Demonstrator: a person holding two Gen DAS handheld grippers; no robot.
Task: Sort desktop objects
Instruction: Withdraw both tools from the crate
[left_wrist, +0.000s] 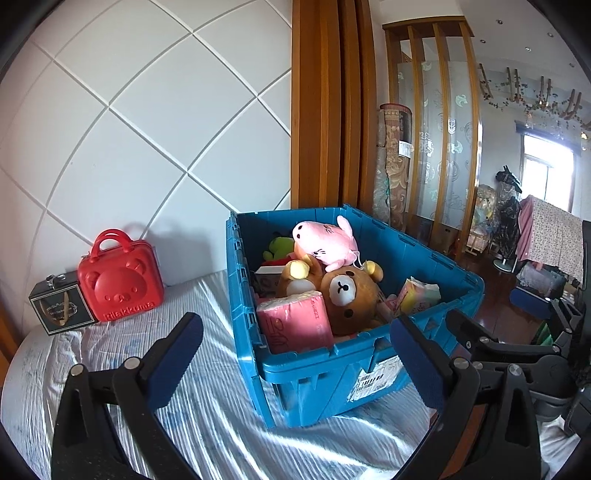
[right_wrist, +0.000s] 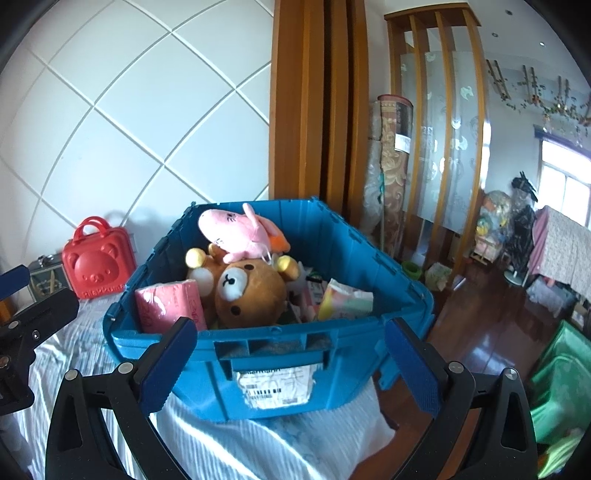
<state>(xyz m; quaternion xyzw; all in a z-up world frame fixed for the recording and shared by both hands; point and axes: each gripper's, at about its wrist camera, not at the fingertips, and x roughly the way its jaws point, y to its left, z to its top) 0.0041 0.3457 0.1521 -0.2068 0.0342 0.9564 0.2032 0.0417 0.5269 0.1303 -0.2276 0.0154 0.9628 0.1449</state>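
Note:
A blue crate (left_wrist: 317, 391) stands on the striped cloth of the table. Inside it lie a brown bear plush (left_wrist: 347, 291), a pink plush (left_wrist: 325, 240) on top, a green frog plush (left_wrist: 279, 247), a pink tissue pack (left_wrist: 295, 321) and a yellow-white packet (left_wrist: 417, 295). My left gripper (left_wrist: 295, 356) is open just short of the crate's near-left corner, with nothing held. In the right wrist view the crate (right_wrist: 258, 334), bear (right_wrist: 247, 295) and tissue pack (right_wrist: 166, 302) fill the middle. My right gripper (right_wrist: 291, 365) is open before the crate's labelled front wall, holding nothing.
A red bear-face case (left_wrist: 120, 280) and a small dark box (left_wrist: 61, 310) stand by the white wall at the far left. The table ends right of the crate, with wooden floor below and a green bin (right_wrist: 561, 380). A wooden pillar (right_wrist: 314, 110) rises behind.

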